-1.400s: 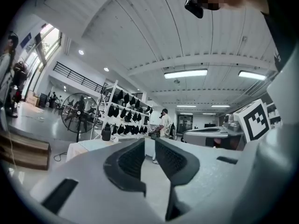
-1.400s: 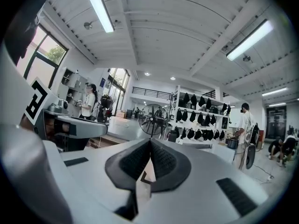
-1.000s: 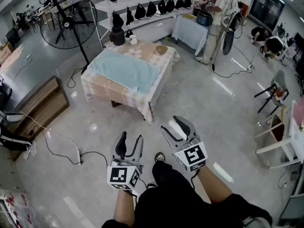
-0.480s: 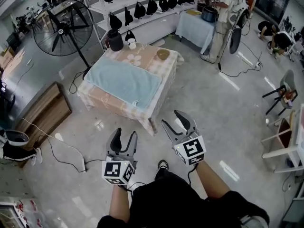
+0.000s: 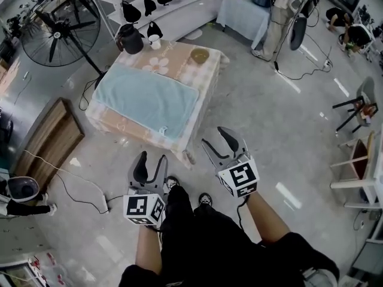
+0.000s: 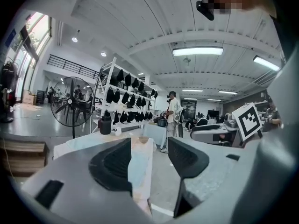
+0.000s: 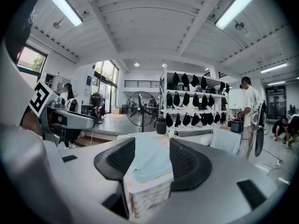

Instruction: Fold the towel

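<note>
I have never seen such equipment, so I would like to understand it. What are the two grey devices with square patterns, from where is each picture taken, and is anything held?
There is no robot here. A person holds a two-jaw gripper in each hand: the left gripper and the right gripper. The patterned cubes are parts of them. One picture comes from a camera on the person's head, looking down. The other two come from cameras riding on the grippers, each looking along its own jaws. Both pairs of jaws stand apart and hold nothing. Ahead stands a table under a checked cloth. On it are a light blue towel, spread flat, a bowl, a dark jug and a white cup. The towel seen between the right jaws is far off, not gripped.
</note>
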A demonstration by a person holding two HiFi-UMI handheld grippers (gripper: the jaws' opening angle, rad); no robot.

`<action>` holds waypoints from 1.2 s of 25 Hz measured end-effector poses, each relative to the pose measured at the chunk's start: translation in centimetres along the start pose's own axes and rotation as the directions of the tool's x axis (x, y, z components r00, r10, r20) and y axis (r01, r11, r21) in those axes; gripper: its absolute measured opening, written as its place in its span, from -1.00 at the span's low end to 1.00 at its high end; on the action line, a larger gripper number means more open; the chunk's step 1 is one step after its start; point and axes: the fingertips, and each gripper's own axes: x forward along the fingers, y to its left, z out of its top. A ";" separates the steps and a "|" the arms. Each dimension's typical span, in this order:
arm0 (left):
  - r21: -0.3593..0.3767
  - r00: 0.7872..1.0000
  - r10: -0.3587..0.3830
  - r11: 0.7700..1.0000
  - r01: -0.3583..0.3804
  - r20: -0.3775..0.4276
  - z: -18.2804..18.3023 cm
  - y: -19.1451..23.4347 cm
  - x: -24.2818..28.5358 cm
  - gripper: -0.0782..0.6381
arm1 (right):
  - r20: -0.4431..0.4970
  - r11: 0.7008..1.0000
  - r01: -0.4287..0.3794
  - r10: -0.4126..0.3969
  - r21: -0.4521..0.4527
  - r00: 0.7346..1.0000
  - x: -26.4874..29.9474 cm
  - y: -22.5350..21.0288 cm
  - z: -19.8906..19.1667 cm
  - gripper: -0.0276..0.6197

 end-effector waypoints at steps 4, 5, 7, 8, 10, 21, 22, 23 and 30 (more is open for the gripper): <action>-0.021 0.999 -0.031 0.999 0.031 -0.013 -0.2 2.9 4.7 -0.14 | -0.025 1.000 0.008 -0.008 -0.014 1.000 4.4 -1.6 -0.1 -0.27; -0.019 0.999 -0.038 0.999 0.038 -0.010 0.0 3.8 5.9 -0.14 | -0.031 1.000 0.009 -0.010 -0.023 0.999 5.8 -2.0 0.0 -0.27; -0.007 0.998 -0.056 0.998 0.056 -0.010 0.4 5.8 8.5 -0.14 | -0.041 0.999 0.018 -0.020 -0.036 0.999 8.5 -2.9 0.3 -0.27; -0.001 0.998 -0.065 0.998 0.065 -0.017 0.5 6.9 9.8 -0.14 | -0.048 0.999 0.026 -0.028 -0.039 0.998 9.8 -3.5 0.5 -0.27; 0.008 0.996 -0.085 0.996 0.085 -0.039 0.8 9.5 12.4 -0.14 | -0.072 0.998 0.043 -0.046 -0.037 0.996 12.5 -4.7 0.7 -0.27; -0.024 0.959 -0.229 0.973 0.229 -0.167 -0.3 17.8 23.0 -0.14 | -0.214 0.989 0.145 -0.140 0.009 0.967 23.0 -8.5 -1.1 -0.27; -0.036 0.955 -0.235 0.972 0.232 -0.180 -0.9 18.0 23.5 -0.14 | -0.231 0.990 0.141 -0.135 0.010 0.964 23.6 -8.7 -1.7 -0.27; -0.044 0.951 -0.240 0.971 0.236 -0.193 -1.5 18.0 23.9 -0.15 | -0.248 0.991 0.134 -0.127 0.013 0.960 24.0 -9.0 -2.4 -0.27; -0.115 0.916 -0.221 0.975 0.193 -0.335 -8.4 17.5 26.4 -0.15 | -0.341 0.998 0.038 -0.017 0.053 0.940 28.0 -10.8 -6.9 -0.27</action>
